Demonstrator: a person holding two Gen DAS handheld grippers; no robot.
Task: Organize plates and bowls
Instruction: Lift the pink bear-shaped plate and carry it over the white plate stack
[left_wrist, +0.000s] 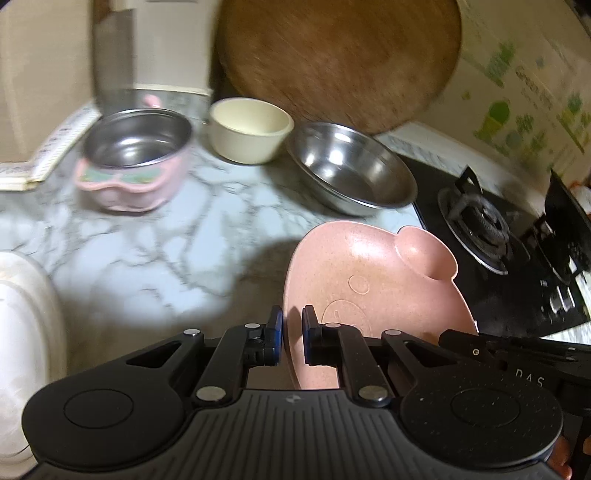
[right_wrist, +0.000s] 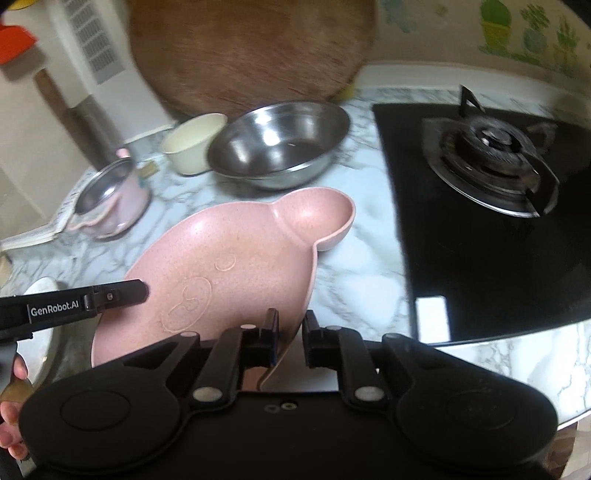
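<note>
Pink plate (right_wrist: 236, 266), shaped like an animal's face with a round ear lobe and raised eye and snout marks, is held between both grippers above the marble counter (left_wrist: 140, 251). Its rim runs between the fingers of the right gripper (right_wrist: 290, 332), which are nearly closed and pinch the near right edge; the plate slopes away ahead and to the left of that gripper. The left gripper (left_wrist: 292, 332) is likewise drawn almost together on the plate's opposite edge, so from its own camera the plate spreads ahead and to the right (the ear lobe sits furthest forward).

Beyond the left gripper, three vessels stand in a row on the counter: a pink steel-lined pot (left_wrist: 136, 158) ahead to the left, a cream bowl (left_wrist: 249, 129) straight ahead, and a steel bowl (left_wrist: 351, 166) ahead to the right, just beside the cream one. A round wooden board (left_wrist: 340, 59) leans up behind them. Right of both grippers lies a black gas hob (right_wrist: 491, 206) with its burner.
</note>
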